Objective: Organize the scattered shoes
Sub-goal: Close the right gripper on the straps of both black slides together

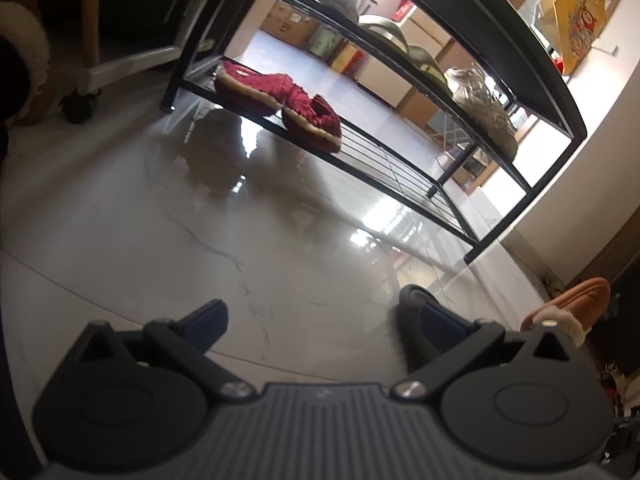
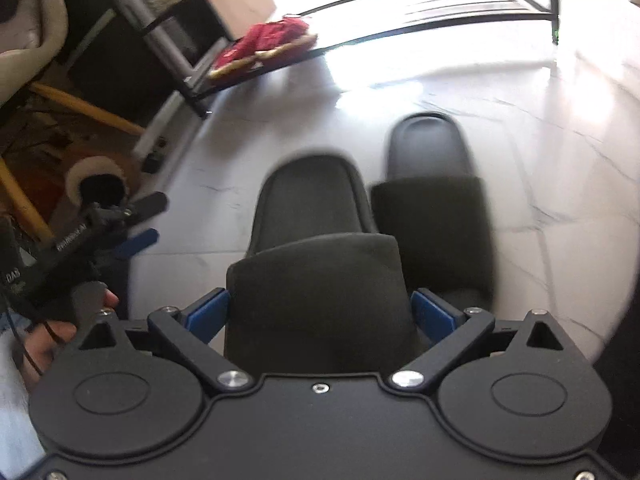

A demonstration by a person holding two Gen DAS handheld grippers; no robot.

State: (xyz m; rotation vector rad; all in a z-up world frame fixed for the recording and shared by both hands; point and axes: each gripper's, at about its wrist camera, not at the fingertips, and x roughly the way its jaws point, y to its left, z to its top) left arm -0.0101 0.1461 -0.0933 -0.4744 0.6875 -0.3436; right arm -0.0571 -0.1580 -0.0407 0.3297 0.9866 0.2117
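Blue-padded fingers of the right gripper [image 2: 320, 312] straddle the strap of the nearer black slipper [image 2: 316, 248]; the jaws stand wide, with the pads right at the strap's two sides, and blur leaves it unclear whether they press on it or merely flank it. That slipper lies on the pale marble floor [image 2: 540, 152], heel end pointing away from the camera, and its mate, a second black slipper [image 2: 432, 200], lies just beside it on the right, a little farther off. At the left edge of this view a bare hand [image 2: 52, 332] grips the handle of the left gripper [image 2: 138, 220], whose jaws gape with nothing between them; white lettering runs along its arm but is too small to read. Its own camera shows the left gripper tilted over bare floor, jaws spread and empty, with one black slipper's tip just behind the right-hand finger. Beyond stands a black wire shoe rack [image 1: 400, 160], with a pair of red knitted slippers [image 1: 280, 100] on the bottom shelf and greyish shoes above. Only the left view shows a tan fleece-lined slipper [image 1: 568, 308] on the floor at the right and a yellow printed bag [image 1: 576, 20] hanging on the wall; its print cannot be read.
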